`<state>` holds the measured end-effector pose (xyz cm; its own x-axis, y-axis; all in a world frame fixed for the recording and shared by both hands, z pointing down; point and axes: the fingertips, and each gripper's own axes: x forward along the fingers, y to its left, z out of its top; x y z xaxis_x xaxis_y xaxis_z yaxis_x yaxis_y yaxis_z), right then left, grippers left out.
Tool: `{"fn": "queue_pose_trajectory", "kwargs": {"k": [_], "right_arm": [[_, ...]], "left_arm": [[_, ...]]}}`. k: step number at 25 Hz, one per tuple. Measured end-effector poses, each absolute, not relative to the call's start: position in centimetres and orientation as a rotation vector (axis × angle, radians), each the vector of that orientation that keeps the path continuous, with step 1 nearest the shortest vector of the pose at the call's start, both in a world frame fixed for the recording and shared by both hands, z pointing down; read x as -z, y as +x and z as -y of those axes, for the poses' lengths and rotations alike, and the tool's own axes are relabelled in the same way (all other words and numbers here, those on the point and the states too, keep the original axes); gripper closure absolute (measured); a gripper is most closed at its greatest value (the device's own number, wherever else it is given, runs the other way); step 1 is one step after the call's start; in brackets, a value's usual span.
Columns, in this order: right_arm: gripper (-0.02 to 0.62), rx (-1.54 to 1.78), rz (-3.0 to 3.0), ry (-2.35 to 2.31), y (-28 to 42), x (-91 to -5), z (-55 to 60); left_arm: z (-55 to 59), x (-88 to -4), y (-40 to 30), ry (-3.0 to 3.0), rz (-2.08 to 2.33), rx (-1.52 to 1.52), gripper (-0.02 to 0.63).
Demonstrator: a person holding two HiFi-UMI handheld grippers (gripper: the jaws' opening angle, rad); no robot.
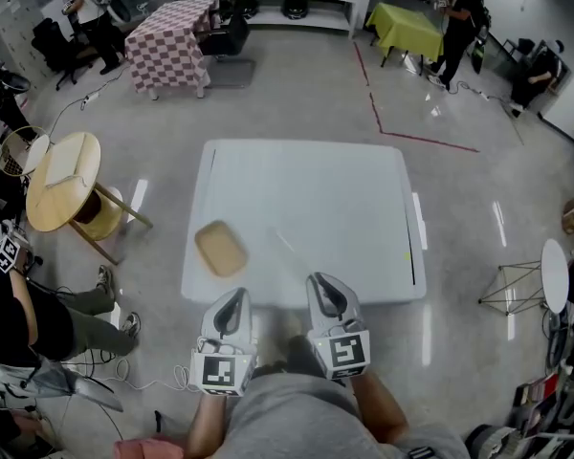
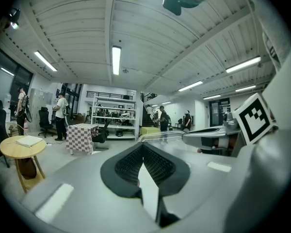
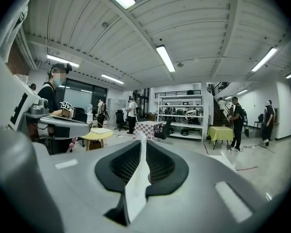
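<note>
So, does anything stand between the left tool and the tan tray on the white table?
Nothing visible does. The tan tray lies flat on the white table, just ahead of the left tool, with only bare tabletop between them. The thin pale strip runs to the tray's right, clear of that path.

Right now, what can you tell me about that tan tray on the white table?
The tan tray is a flat rounded rectangle, wood-like in colour, seemingly with a low rim. It lies empty and askew on the white table, near its front left corner. Nothing touches it: the left gripper, nearest, and the right gripper are apart from it, each shut on a thin white sheet.
</note>
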<state>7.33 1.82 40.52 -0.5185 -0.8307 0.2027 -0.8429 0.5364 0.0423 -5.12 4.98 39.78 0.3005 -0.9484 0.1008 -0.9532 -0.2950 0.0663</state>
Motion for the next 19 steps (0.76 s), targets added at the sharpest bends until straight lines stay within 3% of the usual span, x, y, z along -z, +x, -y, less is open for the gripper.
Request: {"fn": "queue_pose_trajectory", "kwargs": {"k": [19], "right_arm": [[0.557, -0.094, 2.584, 1.395, 6.88, -40.20, -1.45]], "left_arm": [[-5.00, -39.56, -5.57, 2.405, 1.812, -0.068, 0.597]]}}
